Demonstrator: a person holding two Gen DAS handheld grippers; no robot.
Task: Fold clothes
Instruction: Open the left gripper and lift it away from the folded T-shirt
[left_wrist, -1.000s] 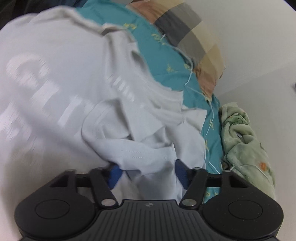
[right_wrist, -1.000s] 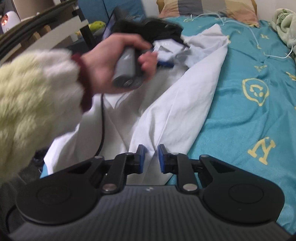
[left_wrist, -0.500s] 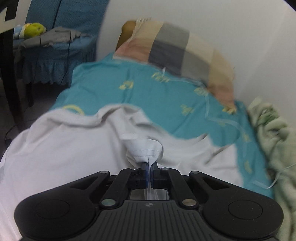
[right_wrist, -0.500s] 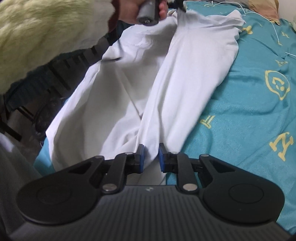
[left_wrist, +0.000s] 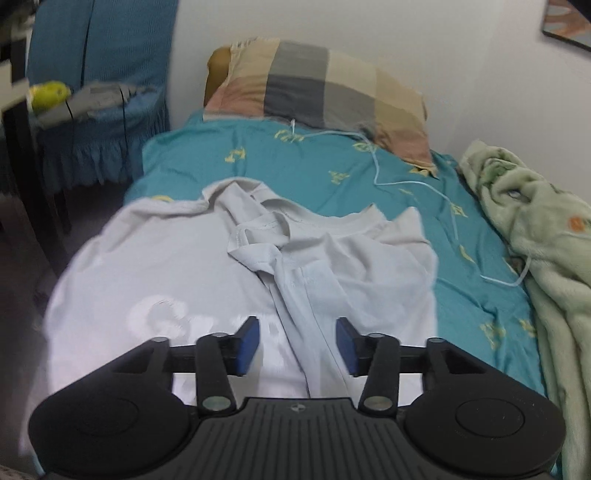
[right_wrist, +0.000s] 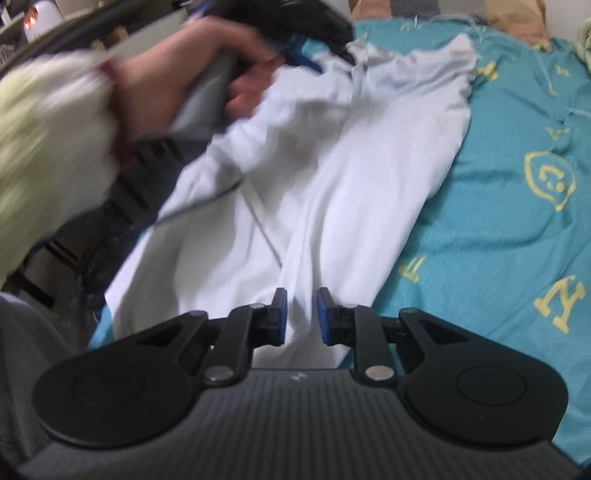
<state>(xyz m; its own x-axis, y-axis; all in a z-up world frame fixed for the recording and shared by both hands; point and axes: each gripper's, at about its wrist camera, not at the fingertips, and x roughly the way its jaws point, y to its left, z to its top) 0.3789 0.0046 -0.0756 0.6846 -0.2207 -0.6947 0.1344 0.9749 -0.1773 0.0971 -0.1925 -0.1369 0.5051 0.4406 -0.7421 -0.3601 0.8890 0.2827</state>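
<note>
A white T-shirt (left_wrist: 177, 273) with a pale print lies spread on the teal bedsheet (left_wrist: 295, 166), its collar and a sleeve bunched near the middle. My left gripper (left_wrist: 297, 345) is open above the shirt, with a fold of it running between the blue pads, not clamped. In the right wrist view the same shirt (right_wrist: 332, 184) stretches away from my right gripper (right_wrist: 302, 314), whose jaws stand a little apart with the shirt's hem between them. The left gripper's handle and the hand holding it (right_wrist: 207, 81) are over the shirt's far end.
A checked pillow (left_wrist: 321, 85) lies at the head of the bed. A green blanket (left_wrist: 532, 236) is heaped along the right side by the wall. A thin white cable (left_wrist: 413, 184) crosses the sheet. A blue-covered chair (left_wrist: 99, 92) stands left of the bed.
My left gripper was shut on a bunch of shirt half a second ago; now it is open and the cloth lies on the bed. The right gripper's jaws stand slightly wider apart.
</note>
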